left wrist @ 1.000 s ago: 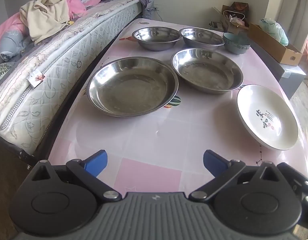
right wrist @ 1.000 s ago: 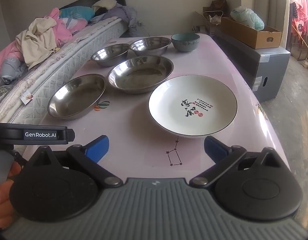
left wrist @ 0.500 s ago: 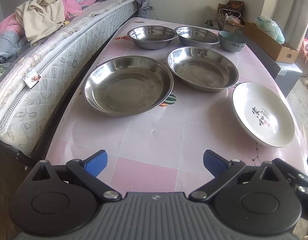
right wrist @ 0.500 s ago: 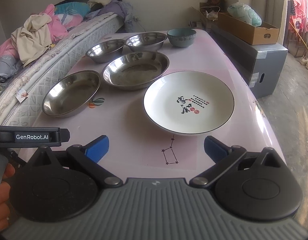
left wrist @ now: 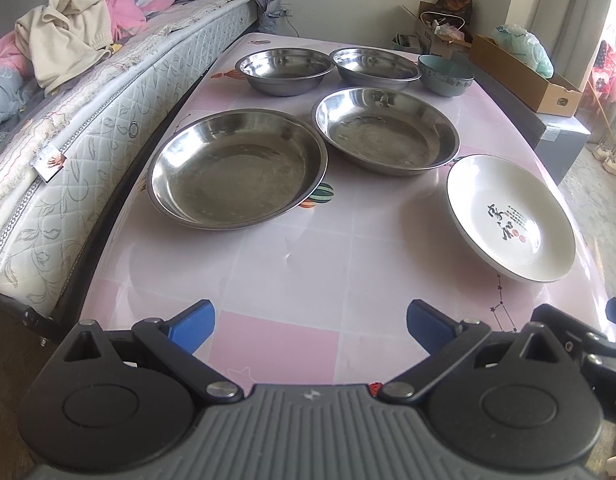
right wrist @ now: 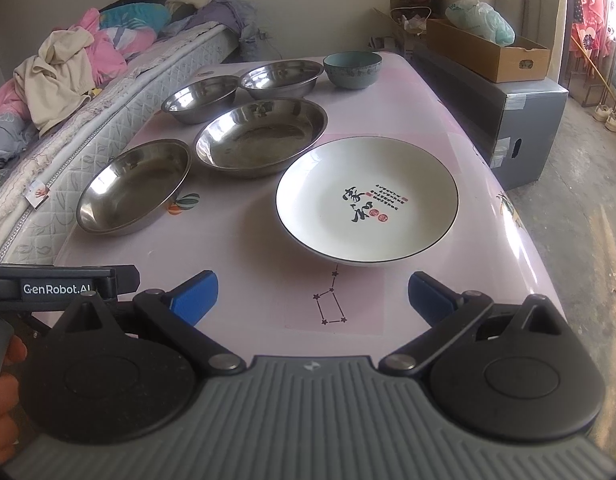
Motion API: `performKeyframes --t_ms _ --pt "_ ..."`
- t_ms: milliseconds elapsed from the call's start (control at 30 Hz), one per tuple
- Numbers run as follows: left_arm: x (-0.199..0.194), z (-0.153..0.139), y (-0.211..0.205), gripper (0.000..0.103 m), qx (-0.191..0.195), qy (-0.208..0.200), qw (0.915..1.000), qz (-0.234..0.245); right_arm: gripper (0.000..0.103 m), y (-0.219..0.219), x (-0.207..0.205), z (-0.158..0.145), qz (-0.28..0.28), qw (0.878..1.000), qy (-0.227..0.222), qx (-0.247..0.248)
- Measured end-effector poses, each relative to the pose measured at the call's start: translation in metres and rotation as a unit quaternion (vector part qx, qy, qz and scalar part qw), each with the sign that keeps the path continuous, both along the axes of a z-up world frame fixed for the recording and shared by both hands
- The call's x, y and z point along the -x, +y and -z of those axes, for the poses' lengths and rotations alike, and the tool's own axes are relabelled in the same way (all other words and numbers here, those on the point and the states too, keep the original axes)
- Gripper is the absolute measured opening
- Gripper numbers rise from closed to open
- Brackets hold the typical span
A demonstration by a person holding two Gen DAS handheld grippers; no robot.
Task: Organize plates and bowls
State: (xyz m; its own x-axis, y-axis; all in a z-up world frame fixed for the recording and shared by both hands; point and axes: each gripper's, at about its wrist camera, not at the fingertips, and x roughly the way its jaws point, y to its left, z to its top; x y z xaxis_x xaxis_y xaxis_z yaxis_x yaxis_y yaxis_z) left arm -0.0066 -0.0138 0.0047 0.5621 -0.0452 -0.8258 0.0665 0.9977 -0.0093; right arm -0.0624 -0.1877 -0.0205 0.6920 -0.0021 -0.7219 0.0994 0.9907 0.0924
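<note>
Two fisheye views from my tongs, both looking down the worktop from its near end.

The camera on my left tongs [left wrist: 310, 322] sits low over the near left part of the worktop [left wrist: 292, 256], facing the far wall, with the bed [left wrist: 88, 112] close on its left. The camera on my right tongs [right wrist: 312, 294] sits to the right of it, facing the same way, nearest the white plate [right wrist: 368, 200]. Both views share the whole row of dishes: that white plate [left wrist: 508, 216], the steel plates, and the far bowls. My left tongs' housing [right wrist: 60, 286] also shows at the right view's left edge.
</note>
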Motion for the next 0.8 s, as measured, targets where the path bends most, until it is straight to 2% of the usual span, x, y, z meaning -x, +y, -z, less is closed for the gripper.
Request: performKeyframes --t_ms 800 --pt "0.0007 0.0022 0.0035 0.102 0.002 0.005 1.0000 -0.003 0.102 0.0024 -0.0023 0.0036 -0.003 1.000 0.010 -0.001"
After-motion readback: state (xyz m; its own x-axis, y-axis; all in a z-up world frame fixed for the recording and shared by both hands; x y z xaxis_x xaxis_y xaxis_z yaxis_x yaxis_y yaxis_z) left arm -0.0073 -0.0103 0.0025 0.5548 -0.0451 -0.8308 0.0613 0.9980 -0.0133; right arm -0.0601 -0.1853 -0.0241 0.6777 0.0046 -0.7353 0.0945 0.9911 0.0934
